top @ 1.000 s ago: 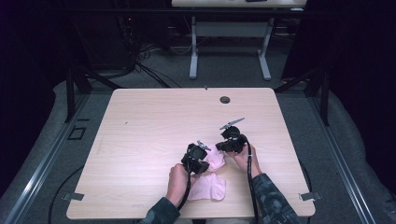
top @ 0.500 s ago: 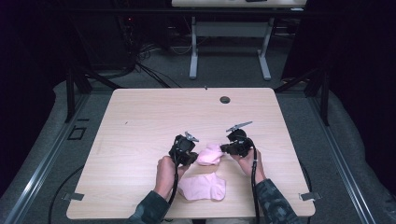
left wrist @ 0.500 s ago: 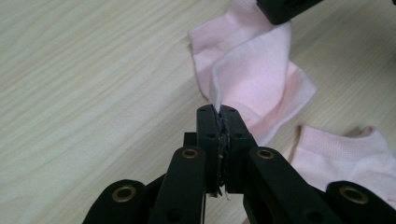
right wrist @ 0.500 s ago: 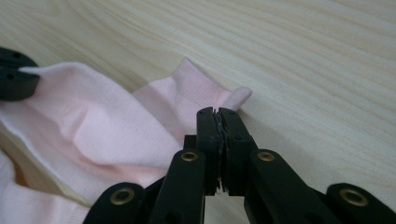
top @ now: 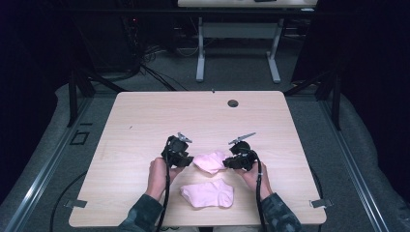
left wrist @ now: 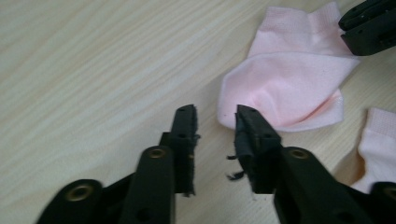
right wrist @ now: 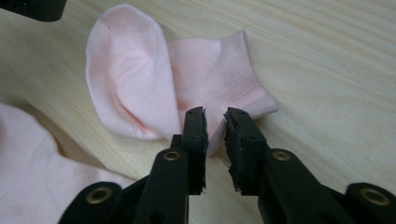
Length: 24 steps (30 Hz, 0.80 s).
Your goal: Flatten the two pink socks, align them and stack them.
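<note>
Socks on table, two pink. High view: folded sock (top: 210,162) lies between left gripper (top: 180,155) and right gripper (top: 235,160), long axis running gripper to gripper; flat sock (top: 208,194) nearer the person.

Left gripper view: jaws spread, empty, rounded fold end (left wrist: 243,100) just ahead of the right jaw.

Right gripper view: jaws slightly apart, sock edge in the gap (grip unclear), cuff (right wrist: 238,70) pointing ahead. Best to pinch both ends squarely before lifting.

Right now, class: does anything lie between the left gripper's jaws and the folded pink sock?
Nothing visible does. The left gripper stands open, with bare table between its jaws and the folded sock, whose edge lies just beyond the jaw tips.
</note>
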### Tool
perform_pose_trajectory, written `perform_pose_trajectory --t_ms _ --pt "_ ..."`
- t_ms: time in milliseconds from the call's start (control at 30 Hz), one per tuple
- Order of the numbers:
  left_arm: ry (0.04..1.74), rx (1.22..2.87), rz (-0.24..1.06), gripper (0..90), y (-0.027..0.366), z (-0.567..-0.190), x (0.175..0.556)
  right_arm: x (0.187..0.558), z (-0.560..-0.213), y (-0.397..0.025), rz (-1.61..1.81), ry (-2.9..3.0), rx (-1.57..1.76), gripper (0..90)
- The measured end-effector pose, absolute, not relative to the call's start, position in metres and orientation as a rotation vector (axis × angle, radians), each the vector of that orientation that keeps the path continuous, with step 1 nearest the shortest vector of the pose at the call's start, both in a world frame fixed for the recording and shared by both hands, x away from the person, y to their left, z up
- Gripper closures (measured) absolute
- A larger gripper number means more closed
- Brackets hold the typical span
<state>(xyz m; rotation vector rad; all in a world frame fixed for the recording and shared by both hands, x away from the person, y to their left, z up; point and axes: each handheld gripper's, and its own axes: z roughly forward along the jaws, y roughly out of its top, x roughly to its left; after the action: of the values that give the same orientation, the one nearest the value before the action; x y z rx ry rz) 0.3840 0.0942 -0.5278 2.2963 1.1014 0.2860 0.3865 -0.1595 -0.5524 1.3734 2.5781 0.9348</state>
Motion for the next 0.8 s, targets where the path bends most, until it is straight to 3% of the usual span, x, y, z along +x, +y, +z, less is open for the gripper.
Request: perform_pose_trajectory --t_ms 67,167,400,567,667,700,733,800 --pt "1.126 2.262 0.272 56.5 0.101 -0.527 0.382 0.386 -0.548 -0.164 0.958 2.561 1.359 70.8" --pt "1.128 2.224 0.221 49.4 0.106 -0.527 0.384 0.388 -0.537 -0.172 0.979 2.529 1.325 64.5" --pt "1.120 2.233 0.114 45.7 0.092 -0.530 0.399 0.416 -0.537 -0.164 0.948 2.613 1.149 57.8" --pt "1.133 2.273 0.047 52.4 0.088 -0.542 0.409 0.427 -0.555 -0.156 0.898 2.674 1.143 62.9" --pt "1.139 2.277 0.025 62.7 0.087 -0.546 0.410 0.429 -0.557 -0.156 0.910 2.689 1.135 71.4" --pt "1.142 2.285 0.029 69.1 0.086 -0.548 0.410 0.429 -0.559 -0.154 0.906 2.690 1.147 78.3" --pt "1.142 2.292 0.028 69.1 0.085 -0.549 0.410 0.429 -0.559 -0.154 0.906 2.690 1.147 78.3" --pt "1.136 2.303 0.036 77.2 0.084 -0.551 0.409 0.430 -0.560 -0.155 0.894 2.712 1.139 83.5"
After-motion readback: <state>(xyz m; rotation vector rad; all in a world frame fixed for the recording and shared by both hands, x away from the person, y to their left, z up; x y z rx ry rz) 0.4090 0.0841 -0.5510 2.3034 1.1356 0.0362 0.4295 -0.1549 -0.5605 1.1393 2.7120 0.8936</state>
